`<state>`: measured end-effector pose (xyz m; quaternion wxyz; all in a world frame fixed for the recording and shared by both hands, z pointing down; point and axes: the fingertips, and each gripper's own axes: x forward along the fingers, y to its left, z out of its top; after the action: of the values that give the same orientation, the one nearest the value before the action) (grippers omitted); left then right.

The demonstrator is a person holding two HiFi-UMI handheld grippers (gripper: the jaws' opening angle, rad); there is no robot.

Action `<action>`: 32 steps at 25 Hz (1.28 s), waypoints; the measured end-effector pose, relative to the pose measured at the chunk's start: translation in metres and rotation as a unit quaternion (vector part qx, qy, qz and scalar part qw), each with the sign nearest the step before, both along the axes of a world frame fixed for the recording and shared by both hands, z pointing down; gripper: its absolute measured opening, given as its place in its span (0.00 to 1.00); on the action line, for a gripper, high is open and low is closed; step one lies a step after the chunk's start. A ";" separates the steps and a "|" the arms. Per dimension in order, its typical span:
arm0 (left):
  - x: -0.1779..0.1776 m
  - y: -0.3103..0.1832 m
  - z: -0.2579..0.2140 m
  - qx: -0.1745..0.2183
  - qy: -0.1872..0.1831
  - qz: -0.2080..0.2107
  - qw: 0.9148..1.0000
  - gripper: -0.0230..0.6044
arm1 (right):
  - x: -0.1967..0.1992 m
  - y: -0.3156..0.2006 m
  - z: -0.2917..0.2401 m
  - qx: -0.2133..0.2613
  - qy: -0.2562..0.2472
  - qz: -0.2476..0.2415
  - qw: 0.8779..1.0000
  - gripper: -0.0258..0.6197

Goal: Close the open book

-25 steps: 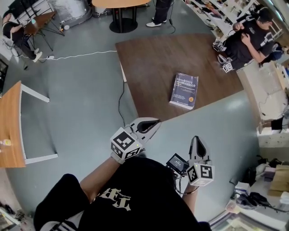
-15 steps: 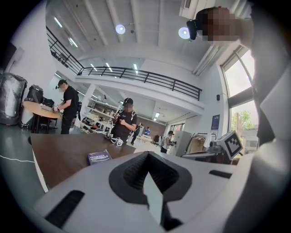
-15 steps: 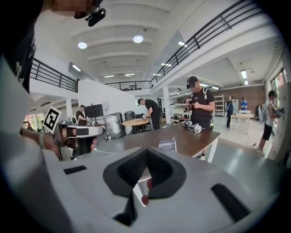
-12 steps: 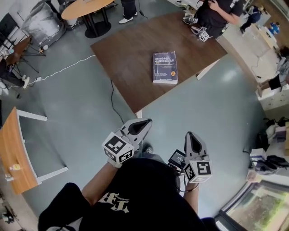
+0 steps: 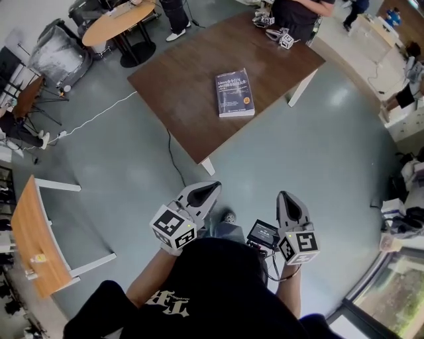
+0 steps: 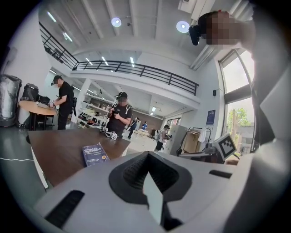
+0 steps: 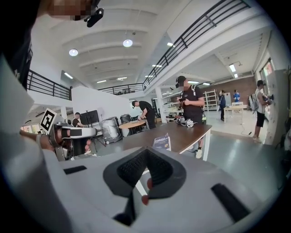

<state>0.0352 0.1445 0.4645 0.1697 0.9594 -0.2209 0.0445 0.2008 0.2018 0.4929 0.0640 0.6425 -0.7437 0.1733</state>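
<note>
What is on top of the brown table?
A closed blue book lies flat on the table; devices with marker cubes sit at its far corner by a person. Anything beneath the book is covered.

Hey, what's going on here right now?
A person stands on the floor, back from the brown table, holding a gripper in each hand. The left gripper and right gripper both have their jaws together with nothing between them, and neither touches anything. The blue book lies flat on the table, cover up and already closed. Another person stands at the table's far corner.
</note>
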 end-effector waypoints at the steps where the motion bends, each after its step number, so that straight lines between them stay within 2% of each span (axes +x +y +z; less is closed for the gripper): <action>1: 0.000 0.001 -0.001 0.001 -0.001 0.001 1.000 0.04 | 0.002 0.000 0.000 -0.001 0.000 -0.001 1.000 0.02; 7: -0.013 0.003 -0.005 -0.002 0.003 0.000 1.000 0.04 | 0.001 -0.005 -0.001 -0.008 0.005 -0.008 1.000 0.02; 13: -0.037 -0.008 0.001 -0.009 0.006 -0.004 1.000 0.04 | -0.025 -0.019 -0.009 -0.003 0.020 -0.018 1.000 0.02; 18: -0.068 -0.021 0.002 -0.010 0.011 0.001 1.000 0.04 | -0.063 -0.035 -0.016 0.002 0.033 -0.020 0.999 0.02; 28: -0.139 -0.058 -0.003 -0.011 0.027 -0.001 1.000 0.04 | -0.165 -0.071 -0.028 0.013 0.051 -0.044 0.998 0.02; 32: -0.159 -0.068 -0.005 -0.011 0.031 -0.001 0.999 0.04 | -0.190 -0.081 -0.032 0.013 0.059 -0.053 0.997 0.02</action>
<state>-0.1237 0.0766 0.4595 0.1874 0.9580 -0.2162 0.0173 0.0110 0.1212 0.4611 0.1085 0.6123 -0.7736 0.1220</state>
